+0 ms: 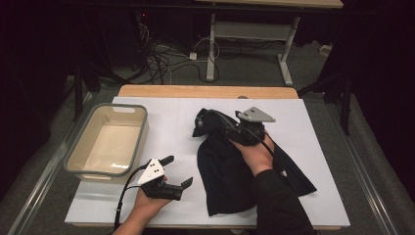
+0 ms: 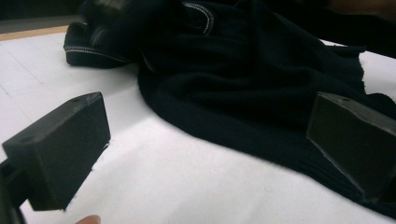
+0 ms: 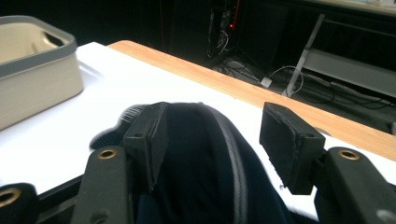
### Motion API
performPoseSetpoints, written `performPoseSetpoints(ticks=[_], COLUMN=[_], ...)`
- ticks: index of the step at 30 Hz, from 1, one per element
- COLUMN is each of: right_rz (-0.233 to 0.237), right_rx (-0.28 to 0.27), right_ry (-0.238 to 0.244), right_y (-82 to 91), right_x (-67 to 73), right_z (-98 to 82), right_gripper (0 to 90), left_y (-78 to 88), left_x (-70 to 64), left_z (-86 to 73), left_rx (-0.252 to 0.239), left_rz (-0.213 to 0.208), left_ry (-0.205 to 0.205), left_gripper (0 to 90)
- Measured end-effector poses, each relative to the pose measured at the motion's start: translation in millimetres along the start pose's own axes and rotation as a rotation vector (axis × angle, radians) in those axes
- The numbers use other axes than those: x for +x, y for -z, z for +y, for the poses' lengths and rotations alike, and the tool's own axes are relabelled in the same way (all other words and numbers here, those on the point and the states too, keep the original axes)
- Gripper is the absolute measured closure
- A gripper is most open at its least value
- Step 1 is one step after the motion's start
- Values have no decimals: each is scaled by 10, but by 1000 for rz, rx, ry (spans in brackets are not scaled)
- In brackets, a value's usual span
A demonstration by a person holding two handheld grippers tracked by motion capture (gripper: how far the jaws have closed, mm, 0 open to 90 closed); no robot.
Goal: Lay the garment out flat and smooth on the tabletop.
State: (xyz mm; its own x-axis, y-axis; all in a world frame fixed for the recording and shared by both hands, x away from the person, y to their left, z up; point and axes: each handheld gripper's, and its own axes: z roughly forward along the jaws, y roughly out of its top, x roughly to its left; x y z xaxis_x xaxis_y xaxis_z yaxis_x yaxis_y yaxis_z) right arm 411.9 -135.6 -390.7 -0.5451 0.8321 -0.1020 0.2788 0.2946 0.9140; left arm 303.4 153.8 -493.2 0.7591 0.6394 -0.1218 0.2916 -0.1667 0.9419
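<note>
Far left, the grey-rimmed tub (image 1: 106, 142) sits on the white table (image 1: 166, 142). My left gripper (image 1: 177, 171) hangs just beside the dark garment (image 1: 230, 171), jaws wide with nothing between them. At the garment's far end, my right gripper (image 3: 212, 140) stands half open, fabric bunched between the pads, left pad touching.

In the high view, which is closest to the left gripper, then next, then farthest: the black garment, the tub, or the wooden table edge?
From the left gripper:
1. Black garment, just to its right.
2. Tub, up and to its left; nearly as close.
3. Wooden table edge, at the table's far side.
</note>
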Motion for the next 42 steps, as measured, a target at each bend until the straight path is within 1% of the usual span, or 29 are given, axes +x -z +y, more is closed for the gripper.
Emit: performPoseSetpoints(ticks=[1, 2, 3, 4, 6, 9, 10, 11, 12, 13, 14, 15, 16, 19, 20, 23, 27, 28, 29, 30, 32, 33, 34, 35, 36, 37, 38, 39, 42], right_rz=[0, 1, 1, -3, -6, -5, -7, -7, 0, 0, 2, 2, 2, 1, 6, 22, 35, 32, 32, 35, 35, 35, 33, 33, 36, 36, 35, 35, 34], right_rx=[0, -2, -2, 5, 5, 14, 22, 22, 27, 27, 39, 39, 46, 57, 52, 37, 54, 61, 61, 56, 54, 54, 53, 53, 52, 52, 51, 51, 52], right_ry=[0, 0, 0, 2, 0, -21, -32, -32, -44, -44, -56, -56, -68, -75, -86, -108, -98, -96, -96, -102, -99, -99, -96, -96, -99, -99, -99, -99, -95], right_y=[0, 210, 210, 396, 465, 738, 877, 877, 996, 996, 1099, 1099, 1191, 1257, 1340, 1425, 1452, 1448, 1448, 1449, 1450, 1450, 1450, 1450, 1452, 1452, 1453, 1453, 1453], right_x=[0, -21, -21, -47, -59, -111, -132, -132, -154, -154, -173, -173, -193, -210, -229, -250, -266, -285, -285, -297, -296, -296, -291, -291, -288, -288, -288, -288, -288], right_z=[0, -84, -84, -205, -261, -530, -701, -701, -870, -870, -1022, -1022, -1159, -1262, -1362, -1471, -1544, -1562, -1562, -1566, -1563, -1563, -1560, -1560, -1555, -1555, -1551, -1551, -1546], right_gripper=[426, 426, 426, 426, 426, 416, 401, 401, 394, 394, 387, 387, 386, 381, 378, 364, 354, 344, 344, 338, 337, 337, 338, 338, 338, 338, 338, 338, 337], left_y=[0, -1, -1, -3, -3, -7, -8, -8, -6, -6, -6, -6, -6, -6, -6, -5, -10, -30, -30, -76, -130, -130, -242, -242, -384, -384, -531, -531, -753], left_x=[0, 0, 0, -4, -6, -10, -11, -11, -9, -9, -7, -7, -5, -3, -2, -1, 4, 17, 17, 35, 57, 57, 76, 76, 76, 76, 96, 96, 133], left_z=[0, 0, 1, 1, 1, 1, 1, 1, 2, 2, 1, 1, 2, 2, 2, 2, 5, 26, 26, 65, 117, 117, 190, 190, 247, 247, 285, 285, 331], left_rx=[0, 1, 1, 3, 3, 4, 4, 4, 5, 5, 5, 5, 5, 6, 6, 6, 10, 35, 35, 78, 95, 95, 150, 150, 205, 205, 253, 253, 328], left_rz=[0, 2, 3, 7, 9, 15, 16, 16, 15, 15, 13, 13, 12, 11, 11, 11, 19, 40, 40, 75, 83, 83, 68, 68, 76, 76, 67, 67, 62], left_ry=[0, 0, 0, -3, -3, -2, -1, -1, -1, -1, -1, -1, 0, 2, 2, 3, 15, 41, 41, 43, 56, 56, 67, 67, 56, 56, 65, 65, 107], left_gripper=[0, 0, 0, 0, 0, 0, 0, 0, 0, 0, 0, 0, 0, 0, 0, 0, 0, 0, 0, 0, 99, 100, 100, 99, 99, 99, 99, 101, 114])
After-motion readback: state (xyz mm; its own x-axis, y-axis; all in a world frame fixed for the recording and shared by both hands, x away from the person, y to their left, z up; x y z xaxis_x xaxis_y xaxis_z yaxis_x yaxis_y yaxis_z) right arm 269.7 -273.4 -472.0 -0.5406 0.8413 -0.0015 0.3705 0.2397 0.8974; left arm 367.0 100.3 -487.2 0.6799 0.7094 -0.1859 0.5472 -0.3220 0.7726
